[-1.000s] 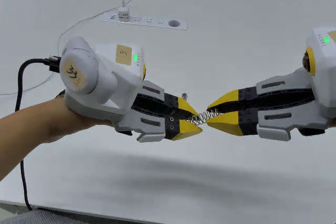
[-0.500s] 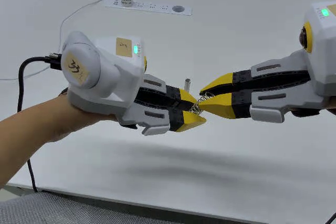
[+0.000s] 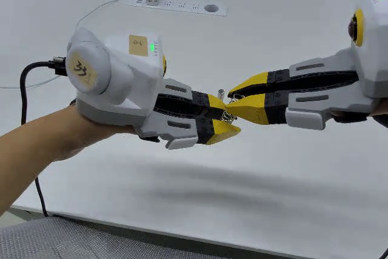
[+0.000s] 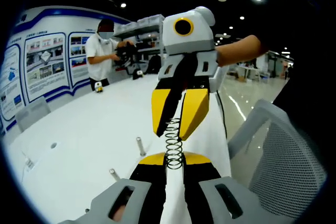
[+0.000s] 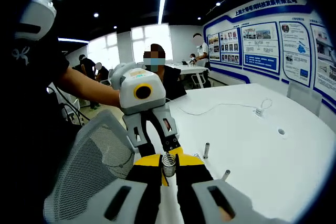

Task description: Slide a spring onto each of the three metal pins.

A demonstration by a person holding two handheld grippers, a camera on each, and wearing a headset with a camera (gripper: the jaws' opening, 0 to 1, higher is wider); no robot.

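Left gripper (image 3: 227, 118): left of the spring (image 3: 228, 115), jaws pointing right and slightly down, tips pinched on one end of the spring.
Left forearm (image 3: 42, 144): bare, coming in from the lower left of the spring, with the hand wrapped under the gripper's white body.
Right gripper (image 3: 231, 101): right of the spring, jaws pointing left, tips nearly together and clamping its other end.
Tips: the two pairs meet nose to nose at the spring — the right pair just above the left.
Right arm (image 4: 241, 51): bare forearm stretched out behind its gripper, away from the spring — seen in the left gripper view.
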